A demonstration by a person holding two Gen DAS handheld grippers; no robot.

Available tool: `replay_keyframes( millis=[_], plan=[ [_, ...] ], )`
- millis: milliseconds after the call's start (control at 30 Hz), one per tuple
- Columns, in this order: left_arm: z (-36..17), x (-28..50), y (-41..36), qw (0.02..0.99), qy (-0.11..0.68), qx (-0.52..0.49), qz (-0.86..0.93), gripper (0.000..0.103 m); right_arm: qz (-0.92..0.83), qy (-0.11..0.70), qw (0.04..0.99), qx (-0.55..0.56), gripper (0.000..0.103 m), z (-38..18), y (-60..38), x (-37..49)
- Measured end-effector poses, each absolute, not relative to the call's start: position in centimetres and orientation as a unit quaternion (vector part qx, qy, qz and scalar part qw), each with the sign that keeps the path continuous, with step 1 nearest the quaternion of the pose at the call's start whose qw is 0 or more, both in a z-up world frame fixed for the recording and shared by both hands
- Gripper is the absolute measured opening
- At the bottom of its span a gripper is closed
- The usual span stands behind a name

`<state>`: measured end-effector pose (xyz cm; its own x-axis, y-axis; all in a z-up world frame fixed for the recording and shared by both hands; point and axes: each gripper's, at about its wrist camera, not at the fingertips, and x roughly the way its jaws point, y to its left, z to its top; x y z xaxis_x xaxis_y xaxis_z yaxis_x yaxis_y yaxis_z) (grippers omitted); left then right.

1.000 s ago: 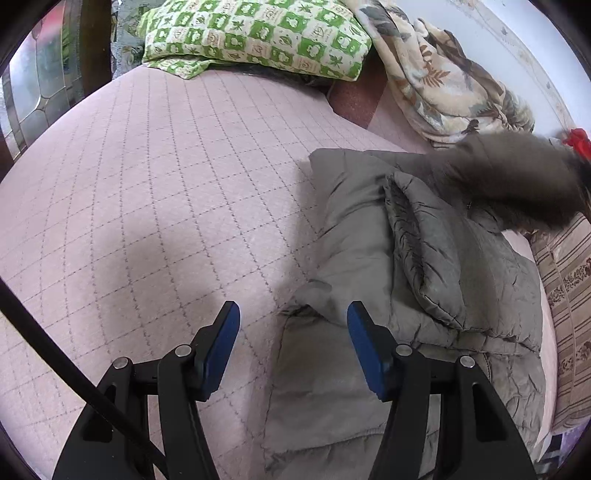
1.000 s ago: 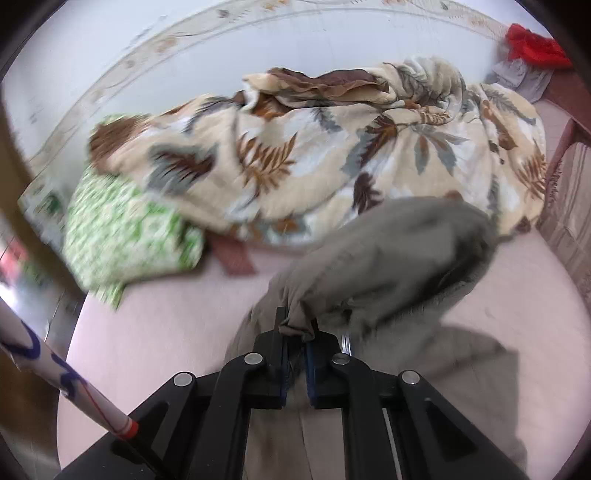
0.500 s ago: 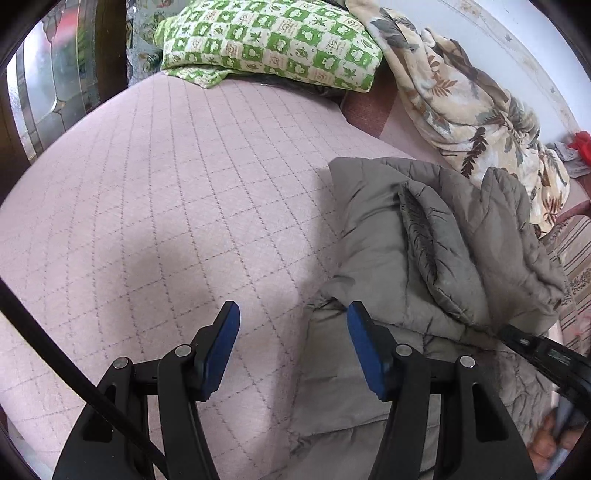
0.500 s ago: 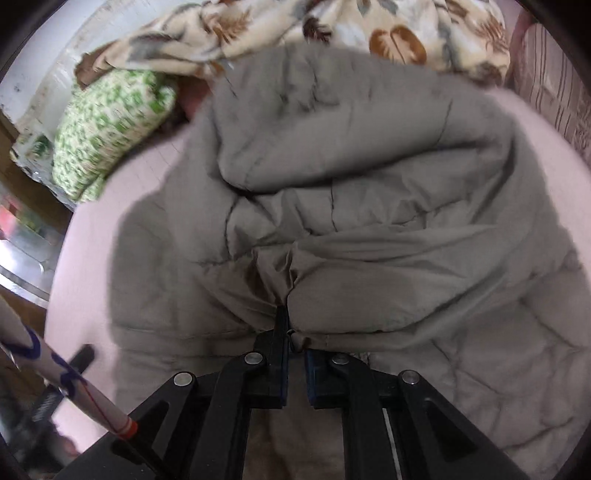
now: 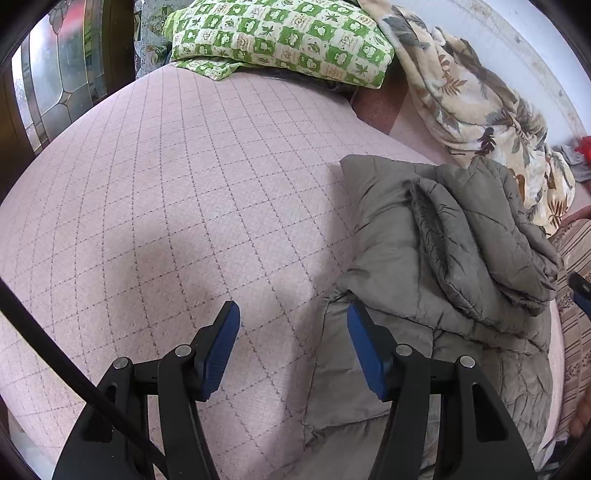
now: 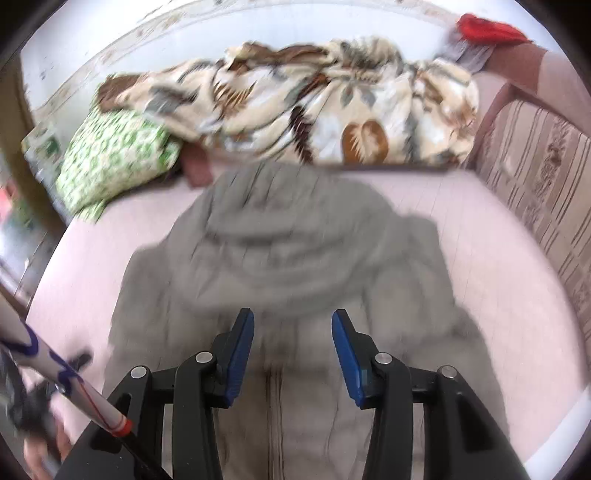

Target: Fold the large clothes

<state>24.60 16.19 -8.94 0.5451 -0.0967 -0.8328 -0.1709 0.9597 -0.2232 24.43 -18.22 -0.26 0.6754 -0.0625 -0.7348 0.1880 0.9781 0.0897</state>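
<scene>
A grey-green quilted jacket (image 5: 436,266) lies on the pink bed, its sleeves and hood folded over its body. My left gripper (image 5: 293,314) hovers open over the bed beside the jacket's left edge, with nothing between its blue pads. In the blurred right wrist view the same jacket (image 6: 295,258) spreads below my right gripper (image 6: 293,325), whose jaws are opening above the zipper with no cloth between them. A tip of the right gripper (image 5: 580,288) shows at the right edge of the left wrist view.
A green checked pillow (image 5: 280,33) and a leaf-print blanket (image 5: 480,107) lie along the far wall. Red cloth (image 6: 484,27) sits in the far corner. A striped cushion (image 6: 543,177) borders the bed (image 5: 184,184) on the right. A glass-paned door (image 5: 55,74) stands at left.
My right gripper carried the held jacket fold forward and down onto the jacket, then let go and pulled back with its jaws parted. The left gripper barely moved.
</scene>
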Motion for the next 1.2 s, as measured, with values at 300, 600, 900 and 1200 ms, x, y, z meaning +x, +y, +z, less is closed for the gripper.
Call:
replay_keyframes(
  millis=[300,600,900,1200],
  plan=[
    [-9.7,25.5,17.2,0.858,0.492,-0.143,0.03,0.06,-0.112,0.48,0.87,0.029,0.048,-9.6,-17.3,31.1],
    [-9.6,25.1,18.2,0.854,0.494,-0.157,0.042,0.06,-0.067,0.395,0.916,0.012,0.048,-3.6,-12.8,28.1],
    [-9.4,25.1,18.0,0.858,0.492,-0.139,0.047,0.06,-0.048,0.46,0.887,-0.015,0.048,-9.2,-8.1,32.1],
    [-9.1,23.6,17.8,0.865,0.485,-0.12,0.047,0.06,-0.027,0.439,0.898,0.015,0.064,-4.0,-15.4,21.7]
  ],
)
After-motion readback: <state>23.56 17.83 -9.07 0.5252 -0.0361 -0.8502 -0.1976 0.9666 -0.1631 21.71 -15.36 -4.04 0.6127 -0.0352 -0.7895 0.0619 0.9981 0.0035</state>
